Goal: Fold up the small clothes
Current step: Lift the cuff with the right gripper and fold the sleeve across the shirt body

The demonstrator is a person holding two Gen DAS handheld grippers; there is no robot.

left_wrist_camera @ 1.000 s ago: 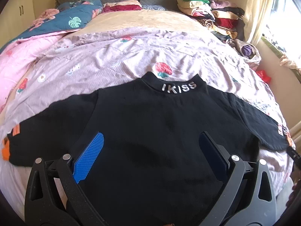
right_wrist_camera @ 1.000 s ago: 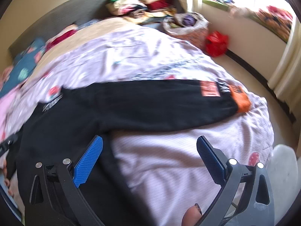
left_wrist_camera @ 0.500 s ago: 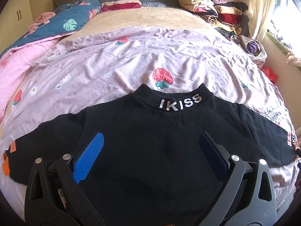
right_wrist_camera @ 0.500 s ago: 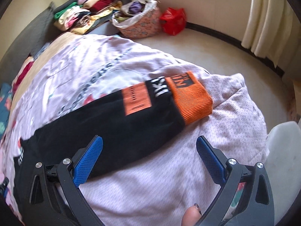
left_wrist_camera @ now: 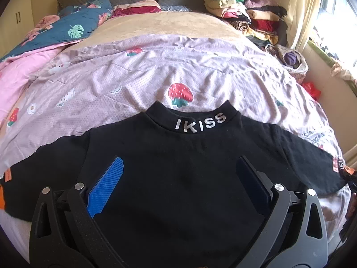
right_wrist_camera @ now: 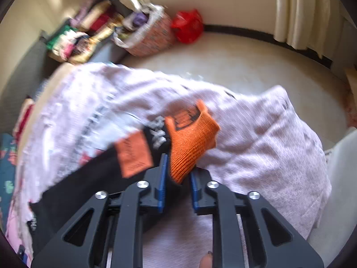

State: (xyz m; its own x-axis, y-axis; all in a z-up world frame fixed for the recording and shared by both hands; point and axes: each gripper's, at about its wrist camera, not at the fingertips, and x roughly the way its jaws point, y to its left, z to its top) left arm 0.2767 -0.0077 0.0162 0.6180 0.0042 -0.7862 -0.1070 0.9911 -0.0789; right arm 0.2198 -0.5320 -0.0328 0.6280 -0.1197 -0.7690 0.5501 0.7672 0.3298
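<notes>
A small black long-sleeved top (left_wrist_camera: 178,167) with "IKISS" on its collar (left_wrist_camera: 199,124) lies flat on the bed, collar away from me, both sleeves spread out. My left gripper (left_wrist_camera: 178,178) is open and empty, held over the top's body. In the right wrist view my right gripper (right_wrist_camera: 177,174) is shut on the orange cuff (right_wrist_camera: 189,143) at the end of the top's right sleeve (right_wrist_camera: 89,183), near the bed's corner. That cuff's end shows at the far right in the left wrist view (left_wrist_camera: 347,169).
The bed has a lilac strawberry-print cover (left_wrist_camera: 156,71). A blue and pink quilt (left_wrist_camera: 55,35) lies at the far left. Stacked folded clothes (left_wrist_camera: 245,20) sit at the far right. A laundry basket (right_wrist_camera: 147,35) and a red bag (right_wrist_camera: 188,29) stand on the floor.
My right gripper has moved in onto the orange cuff and shut on it. My left gripper has drawn back a little and stays open.
</notes>
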